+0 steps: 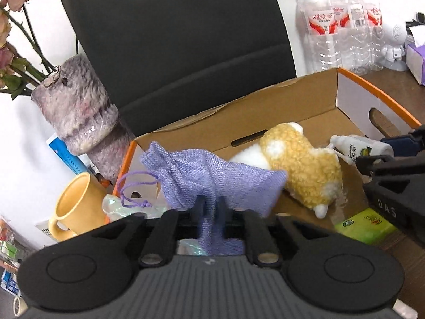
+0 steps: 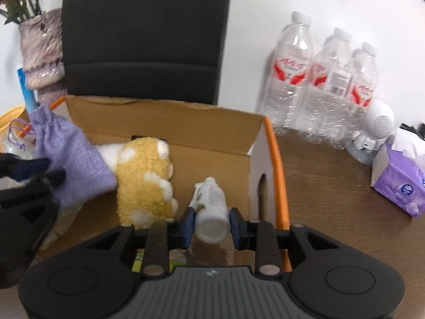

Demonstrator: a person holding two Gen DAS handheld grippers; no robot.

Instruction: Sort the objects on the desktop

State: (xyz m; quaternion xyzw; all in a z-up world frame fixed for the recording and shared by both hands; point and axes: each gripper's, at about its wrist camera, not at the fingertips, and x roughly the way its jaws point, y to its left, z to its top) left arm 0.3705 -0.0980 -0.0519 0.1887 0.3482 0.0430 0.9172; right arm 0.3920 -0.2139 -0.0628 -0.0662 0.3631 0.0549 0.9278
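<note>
My left gripper (image 1: pixel 209 208) is shut on a purple drawstring pouch (image 1: pixel 212 178), held over the left end of an open cardboard box (image 1: pixel 265 109). The pouch (image 2: pixel 71 156) also shows at the left of the right wrist view. A yellow and white plush toy (image 1: pixel 300 164) lies in the box (image 2: pixel 170 122). My right gripper (image 2: pixel 211 224) is shut on a small white bottle (image 2: pixel 212 207) and holds it over the box's right part, beside the plush (image 2: pixel 143 180). The bottle (image 1: pixel 358 147) and right gripper (image 1: pixel 372 156) show at the right of the left wrist view.
A fuzzy grey vase (image 1: pixel 79 114) with dried roses and a yellow mug (image 1: pixel 77 207) stand left of the box. A black chair back (image 2: pixel 143 34) is behind it. Water bottles (image 2: pixel 318 87), a white speaker (image 2: pixel 377 127) and a purple tissue pack (image 2: pixel 401 183) are on the right. A green packet (image 1: pixel 364 226) lies near.
</note>
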